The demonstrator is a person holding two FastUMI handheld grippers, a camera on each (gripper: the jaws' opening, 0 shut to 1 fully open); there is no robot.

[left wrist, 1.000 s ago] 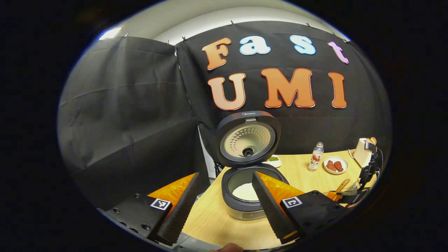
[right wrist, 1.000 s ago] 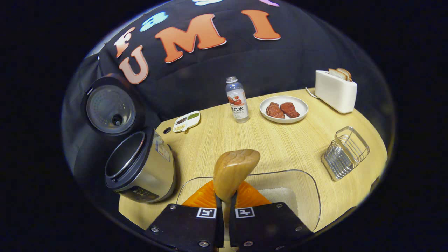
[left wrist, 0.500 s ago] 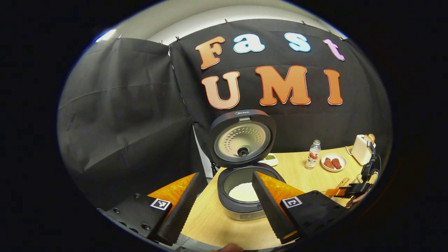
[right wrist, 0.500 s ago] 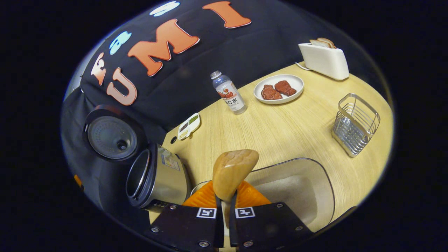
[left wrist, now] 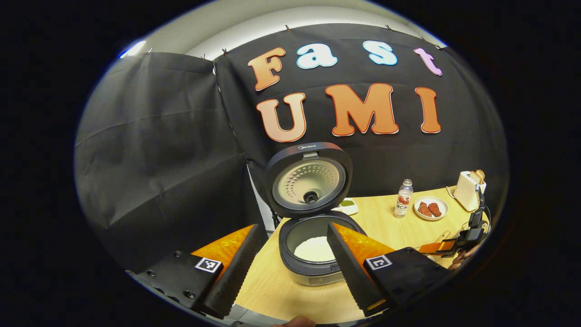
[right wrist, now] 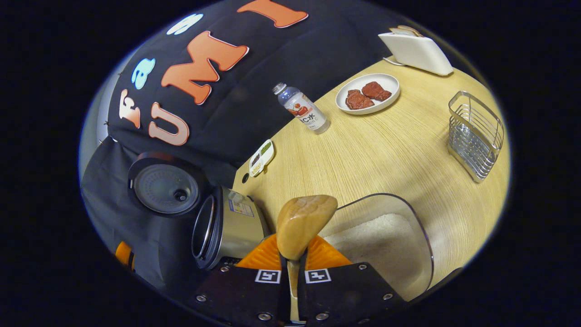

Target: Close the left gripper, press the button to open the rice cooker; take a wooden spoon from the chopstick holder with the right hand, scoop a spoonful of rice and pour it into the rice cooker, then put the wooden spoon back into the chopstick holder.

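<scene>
The left hand-held gripper (left wrist: 286, 268) is held w/ its fingers spread wide apart, nothing between them; through the gap the rice cooker (left wrist: 313, 247) is seen on the wooden surface (left wrist: 386, 222), lid (left wrist: 309, 179) swung up and standing upright behind the pot, white rice (left wrist: 314, 249) lying in the inner pot. Farther off in the left gripper view, at the surface's right edge, the right hand-held gripper (left wrist: 447, 246) is seen w/ part of a hand (left wrist: 459, 260) below it. In the right gripper view the right hand-held gripper's fingers are clamped together on the handle of the wooden spoon (right wrist: 302, 223), the bowl of the spoon pointing up and forward, w/ no rice seen on the face turned to the camera. Just behind and to the right of the spoon a clear container (right wrist: 399, 213) w/ rice in it is seen on the surface. The cooker is seen at left of the spoon, near it, open side turned away. The wire chopstick holder (right wrist: 475, 135) is stood well apart at the far right. A drink bottle (right wrist: 302, 109), a plate (right wrist: 390, 81) w/ two pieces of meat, a white toaster (right wrist: 415, 50) w/ bread in it, and a small divided dish (right wrist: 262, 156) are ranged along the back of the surface.
</scene>
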